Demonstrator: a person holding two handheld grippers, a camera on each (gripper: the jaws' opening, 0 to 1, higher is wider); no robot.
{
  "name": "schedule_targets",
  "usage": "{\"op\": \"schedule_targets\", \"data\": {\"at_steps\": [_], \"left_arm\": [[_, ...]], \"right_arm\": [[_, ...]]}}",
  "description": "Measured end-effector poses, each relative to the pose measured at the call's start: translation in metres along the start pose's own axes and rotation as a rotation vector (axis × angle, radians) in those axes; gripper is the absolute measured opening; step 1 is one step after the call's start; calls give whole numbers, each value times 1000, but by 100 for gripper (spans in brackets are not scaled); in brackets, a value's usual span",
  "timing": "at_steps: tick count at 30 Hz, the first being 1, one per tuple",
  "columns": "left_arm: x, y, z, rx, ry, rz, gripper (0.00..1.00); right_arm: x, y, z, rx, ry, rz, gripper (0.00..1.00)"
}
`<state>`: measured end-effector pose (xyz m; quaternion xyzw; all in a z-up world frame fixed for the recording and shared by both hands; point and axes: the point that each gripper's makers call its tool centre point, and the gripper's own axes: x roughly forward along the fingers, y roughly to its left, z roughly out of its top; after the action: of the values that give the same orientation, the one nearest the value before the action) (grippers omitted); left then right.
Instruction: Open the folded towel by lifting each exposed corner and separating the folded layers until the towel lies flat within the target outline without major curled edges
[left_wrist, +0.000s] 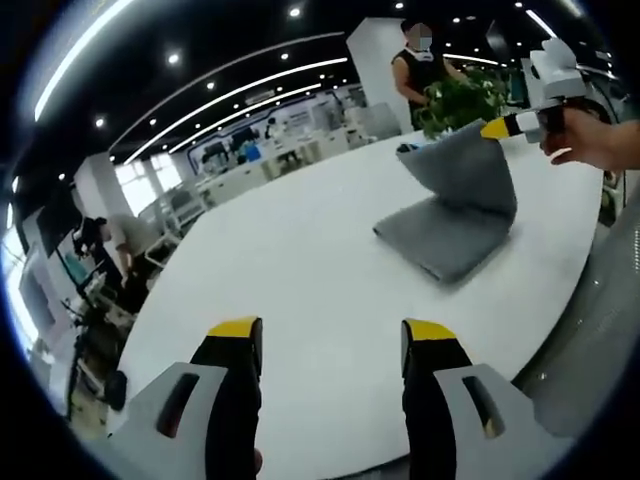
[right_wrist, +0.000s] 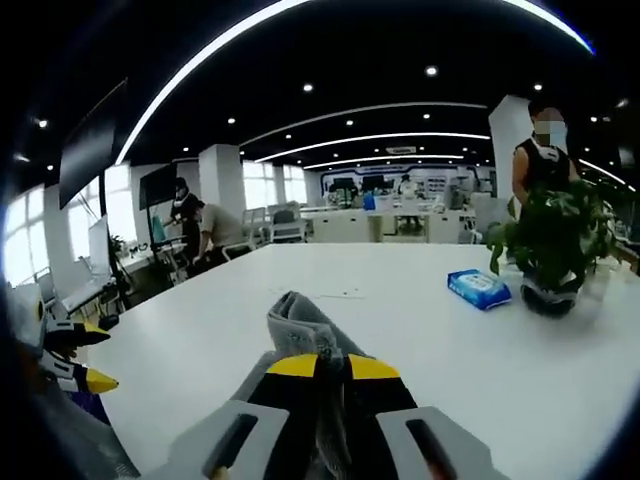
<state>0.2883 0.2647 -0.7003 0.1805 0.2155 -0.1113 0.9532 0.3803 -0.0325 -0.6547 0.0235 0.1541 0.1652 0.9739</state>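
Note:
A grey folded towel (left_wrist: 455, 215) lies on the white table (left_wrist: 300, 260), its top layer lifted up toward the far side. My right gripper (left_wrist: 500, 127) is shut on the raised corner, held by a hand at the right edge. In the right gripper view the towel (right_wrist: 300, 325) rises between the yellow-tipped jaws of my right gripper (right_wrist: 332, 367), pinched tight. My left gripper (left_wrist: 332, 332) hangs open over bare table near the front, well short of the towel. It also appears small at the left as the left gripper (right_wrist: 80, 360).
A potted plant (right_wrist: 555, 240) and a blue wipes pack (right_wrist: 478, 288) stand on the table's far right. A person (right_wrist: 545, 150) stands behind the plant. Other people and desks fill the office beyond the table (right_wrist: 400, 290).

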Motion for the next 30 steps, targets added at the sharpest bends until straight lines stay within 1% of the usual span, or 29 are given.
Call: {"op": "schedule_targets", "data": {"at_steps": [2,7,10,13,15,19,22,23,26,29,30], "left_arm": [[0,-2,0,10,4,-5,56],[-1,-4,4,21,-15,-14,54],[-1,-6,5,17,-15,-22,54],[-2,-7,7,37,-24,-23,54],[-1,-8,6,34,-21,-26,53],[-2,-6,5,30,-17,-22,53],[-2,-6,4,21,-14,-23,53],[-2,-6,4,25,-11,-25,53],[-1,-8,3,40,-2,-33,53],[-1,-8,1,41,7,-36,52],[-1,-8,1,38,7,-36,52]], "right_arm": [[-3,-6,-2,7,7,-24,5],[-14,-29,-12,40,32,-109,5],[-19,-37,-17,67,31,-131,5],[-24,-44,-19,83,30,-156,5],[-27,-47,-20,88,32,-173,5],[-34,-60,-28,104,53,-225,5],[-39,-66,-33,127,46,-244,5],[-41,-68,-35,147,51,-252,5],[-43,-75,-37,157,55,-277,5],[-47,-82,-41,154,59,-318,5],[-48,-84,-43,169,59,-331,5]]}}
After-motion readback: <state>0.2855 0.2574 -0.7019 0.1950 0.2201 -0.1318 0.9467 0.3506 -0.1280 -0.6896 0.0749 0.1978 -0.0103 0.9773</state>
